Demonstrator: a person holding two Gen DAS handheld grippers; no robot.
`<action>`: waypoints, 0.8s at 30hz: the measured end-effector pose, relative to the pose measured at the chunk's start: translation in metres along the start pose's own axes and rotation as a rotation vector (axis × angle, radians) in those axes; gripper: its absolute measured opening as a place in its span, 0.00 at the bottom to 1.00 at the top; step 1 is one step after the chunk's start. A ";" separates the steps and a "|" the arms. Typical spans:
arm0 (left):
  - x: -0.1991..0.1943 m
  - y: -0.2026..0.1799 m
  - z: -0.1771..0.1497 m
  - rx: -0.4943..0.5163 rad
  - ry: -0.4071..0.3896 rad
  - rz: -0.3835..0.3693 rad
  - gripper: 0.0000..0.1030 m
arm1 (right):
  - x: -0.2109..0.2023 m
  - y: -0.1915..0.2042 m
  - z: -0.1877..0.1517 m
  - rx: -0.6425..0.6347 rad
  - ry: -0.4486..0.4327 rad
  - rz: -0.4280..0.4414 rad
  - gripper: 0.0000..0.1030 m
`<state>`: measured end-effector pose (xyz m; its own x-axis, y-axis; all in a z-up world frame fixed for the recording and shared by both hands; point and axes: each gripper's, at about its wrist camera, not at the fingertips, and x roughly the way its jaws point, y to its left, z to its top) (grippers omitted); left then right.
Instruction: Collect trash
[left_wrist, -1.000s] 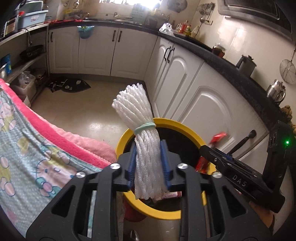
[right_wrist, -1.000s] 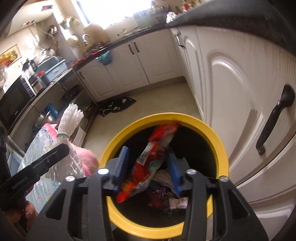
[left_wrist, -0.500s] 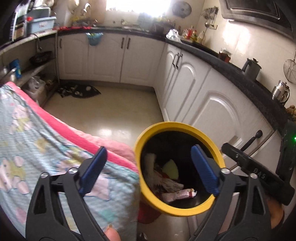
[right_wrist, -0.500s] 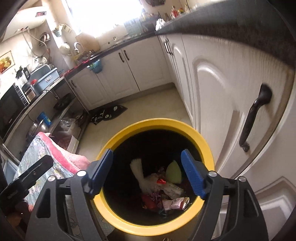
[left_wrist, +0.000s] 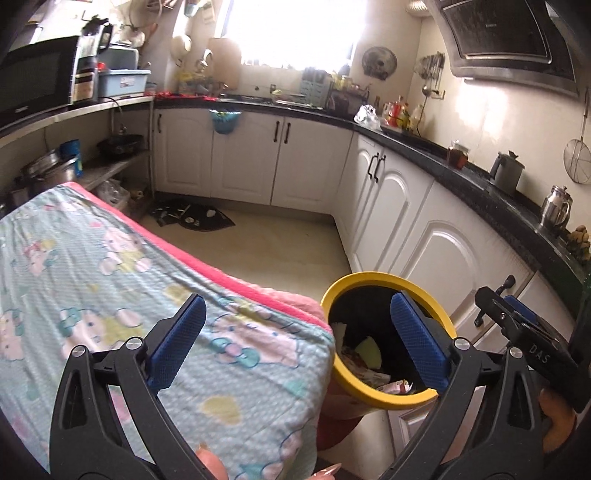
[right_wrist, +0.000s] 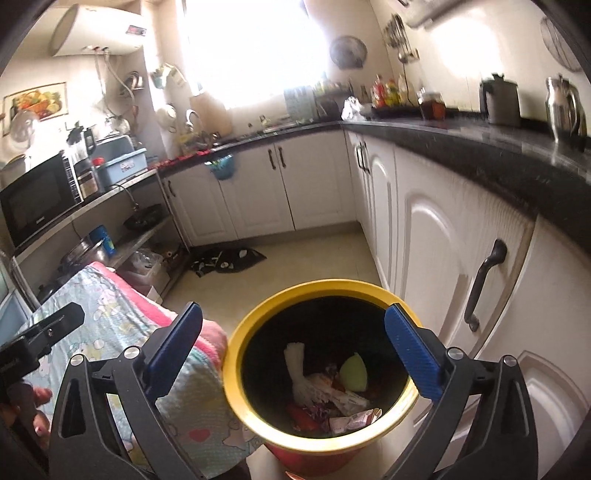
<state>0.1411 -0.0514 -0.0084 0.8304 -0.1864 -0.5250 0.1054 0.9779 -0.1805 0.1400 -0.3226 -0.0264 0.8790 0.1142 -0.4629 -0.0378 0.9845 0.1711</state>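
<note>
A yellow-rimmed bin (right_wrist: 236, 373) stands on the floor beside the white cabinets; it also shows in the left wrist view (left_wrist: 354, 278). Inside lie the white foam net bundle (right_wrist: 299, 373), a pale green piece (right_wrist: 354, 372) and several wrappers (right_wrist: 347, 415). My right gripper (right_wrist: 293, 350) is open and empty above the bin. My left gripper (left_wrist: 295, 339) is open and empty, above the edge of the cloth-covered table (left_wrist: 110, 280) and the bin's left rim.
White cabinets with dark handles (right_wrist: 484, 288) run along the right under a black counter (right_wrist: 480, 147). A dark mat (left_wrist: 192, 218) lies on the floor at the back. Shelves with pots and a microwave (right_wrist: 37, 199) stand at the left.
One second ago the left gripper held the white foam net and the right held a red wrapper over the bin. Both opened and dropped them in, then rose and drew back.
</note>
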 end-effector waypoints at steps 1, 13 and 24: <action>-0.006 0.003 -0.001 -0.003 -0.007 0.004 0.89 | -0.006 0.004 -0.001 -0.010 -0.013 0.005 0.94; -0.055 0.014 -0.021 0.016 -0.082 0.070 0.90 | -0.059 0.039 -0.021 -0.107 -0.158 0.029 0.94; -0.079 0.014 -0.034 0.042 -0.165 0.137 0.90 | -0.090 0.059 -0.043 -0.178 -0.254 0.028 0.94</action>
<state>0.0586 -0.0265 0.0019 0.9165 -0.0366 -0.3983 0.0051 0.9968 -0.0800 0.0384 -0.2694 -0.0124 0.9662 0.1267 -0.2243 -0.1265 0.9918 0.0155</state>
